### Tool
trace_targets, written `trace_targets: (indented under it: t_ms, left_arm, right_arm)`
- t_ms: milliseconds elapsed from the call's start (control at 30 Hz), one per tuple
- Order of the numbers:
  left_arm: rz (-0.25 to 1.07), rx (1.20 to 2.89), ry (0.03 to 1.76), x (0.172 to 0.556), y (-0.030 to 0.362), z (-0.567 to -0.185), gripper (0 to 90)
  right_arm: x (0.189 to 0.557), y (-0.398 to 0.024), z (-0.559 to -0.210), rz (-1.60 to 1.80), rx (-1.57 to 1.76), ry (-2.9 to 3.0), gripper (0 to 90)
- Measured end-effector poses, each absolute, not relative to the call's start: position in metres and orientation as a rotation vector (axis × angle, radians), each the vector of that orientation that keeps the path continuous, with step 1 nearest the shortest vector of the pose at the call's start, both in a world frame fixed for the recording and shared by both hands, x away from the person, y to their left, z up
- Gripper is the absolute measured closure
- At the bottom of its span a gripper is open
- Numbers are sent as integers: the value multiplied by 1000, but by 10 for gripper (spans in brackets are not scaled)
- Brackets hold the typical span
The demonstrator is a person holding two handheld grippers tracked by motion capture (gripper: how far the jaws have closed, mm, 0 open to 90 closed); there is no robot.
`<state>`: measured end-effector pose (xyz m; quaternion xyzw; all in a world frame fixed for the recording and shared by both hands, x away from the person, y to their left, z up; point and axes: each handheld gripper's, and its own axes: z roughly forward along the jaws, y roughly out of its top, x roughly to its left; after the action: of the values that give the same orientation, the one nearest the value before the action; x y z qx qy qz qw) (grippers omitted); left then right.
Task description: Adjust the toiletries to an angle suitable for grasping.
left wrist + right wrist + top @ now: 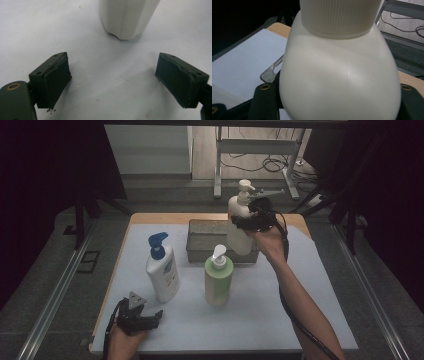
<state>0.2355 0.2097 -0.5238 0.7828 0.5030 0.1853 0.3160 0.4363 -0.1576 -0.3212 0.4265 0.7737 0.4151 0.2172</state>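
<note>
Our right tool (248, 221) is clamped on the cream pump bottle (240, 215), held upright in the air above the metal tray (200, 242) near the tabletop's (310, 320) far edge. Left tool (142, 317) rests w/ jaws apart at the near-left corner. We should keep the bottle vertical, lower slowly, & let go only once it's seated.

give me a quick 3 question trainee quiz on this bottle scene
1. Which gripper holds the cream pump bottle?
2. True or false: the green bottle lies on its side.
3. Which is open: A) left gripper B) right gripper?

Key: 1. The right gripper, holding the bottle above the grey tray. 2. False, it stands upright. 3. A.
</note>
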Motion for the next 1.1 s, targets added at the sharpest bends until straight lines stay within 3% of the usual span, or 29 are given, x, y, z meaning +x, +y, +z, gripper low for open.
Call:
trace_targets:
  t_ms: [1100]
  left_arm:
    - [485,2065,1326,235,210,-524,119]
  right_arm:
    - [471,-122,-362,1126,1146,2131,368]
